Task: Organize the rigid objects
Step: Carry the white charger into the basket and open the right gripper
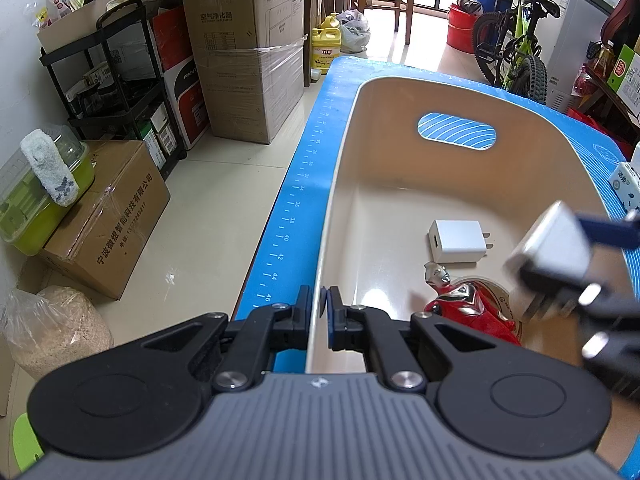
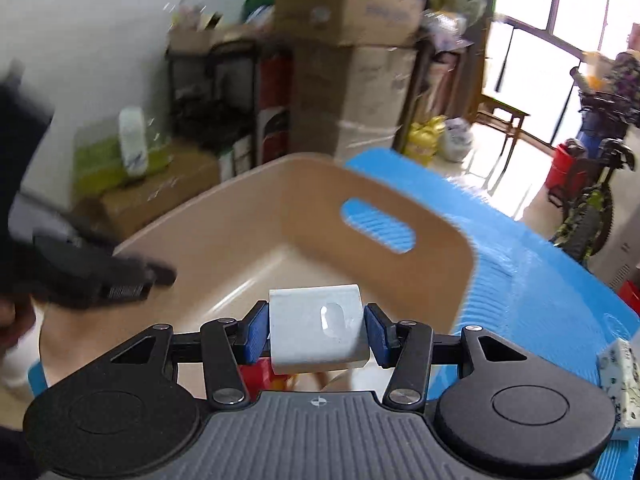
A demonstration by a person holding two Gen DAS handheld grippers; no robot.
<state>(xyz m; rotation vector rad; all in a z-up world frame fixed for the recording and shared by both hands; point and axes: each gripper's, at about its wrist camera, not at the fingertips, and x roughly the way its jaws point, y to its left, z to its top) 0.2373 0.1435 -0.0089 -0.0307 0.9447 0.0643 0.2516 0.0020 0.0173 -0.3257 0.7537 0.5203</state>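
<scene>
Carrying: your right gripper (image 2: pixel 316 330) pinches a white charger block (image 2: pixel 316 328) over the beige bin (image 2: pixel 240 216).
Steadying: your left gripper (image 1: pixel 319 312) has its fingers closed on the bin's near rim.
Done: one white charger (image 1: pixel 458 242) and a red toy figure (image 1: pixel 468 304) lie inside.
Left: releasing this block; a patterned packet (image 2: pixel 620 376) sits outside on the blue mat (image 2: pixel 540 292).
Views: only the left wrist view shows the bin's contents.

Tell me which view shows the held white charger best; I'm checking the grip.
The right wrist view: the white charger sits sharp and centred between the right gripper's jaws. The left wrist view shows it blurred at the frame's right, above the basket.
</scene>
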